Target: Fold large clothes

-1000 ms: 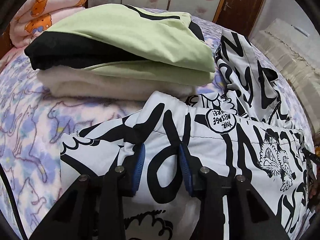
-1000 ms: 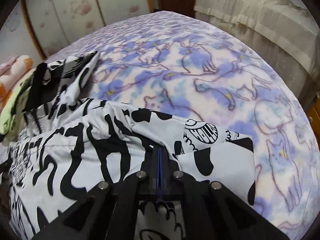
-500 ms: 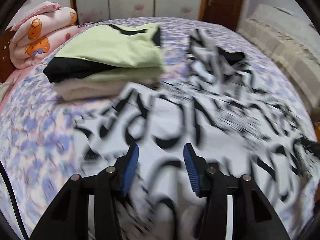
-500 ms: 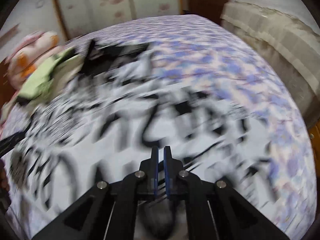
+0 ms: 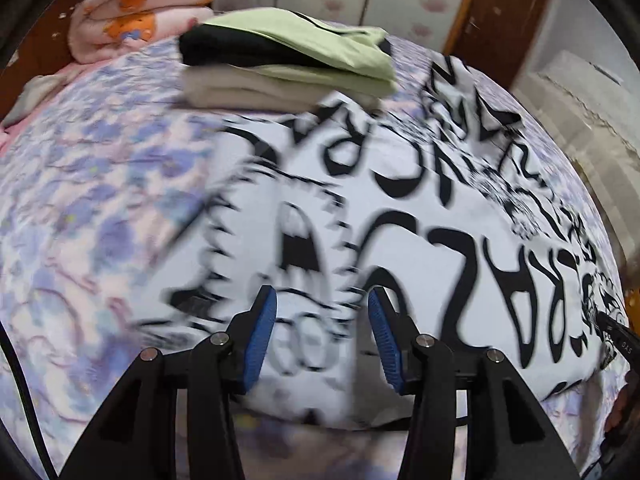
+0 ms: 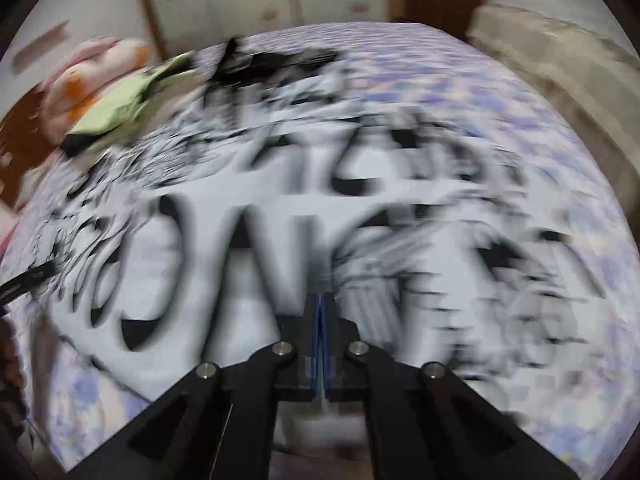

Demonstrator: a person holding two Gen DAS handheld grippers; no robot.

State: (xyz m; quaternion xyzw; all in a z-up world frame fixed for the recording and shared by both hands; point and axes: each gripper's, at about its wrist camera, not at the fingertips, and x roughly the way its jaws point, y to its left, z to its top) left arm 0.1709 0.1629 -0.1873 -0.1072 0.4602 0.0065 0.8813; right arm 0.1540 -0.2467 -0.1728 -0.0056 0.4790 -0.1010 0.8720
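A large white garment with black graffiti lettering lies spread on the bed; it also shows, blurred, in the right wrist view. My left gripper is open, its blue pads apart above the garment's near edge, holding nothing. My right gripper has its jaws closed together over the garment's near edge; the blur hides whether cloth is pinched between them.
A stack of folded clothes, light green and black on cream, sits at the back of the bed. A pink bear-print quilt lies behind it. The bed has a purple cat-print cover. A beige sofa stands to the right.
Both grippers pulled back and up from the garment. The left gripper opened wider and let go of the cloth. The garment now lies spread flatter across the bed.
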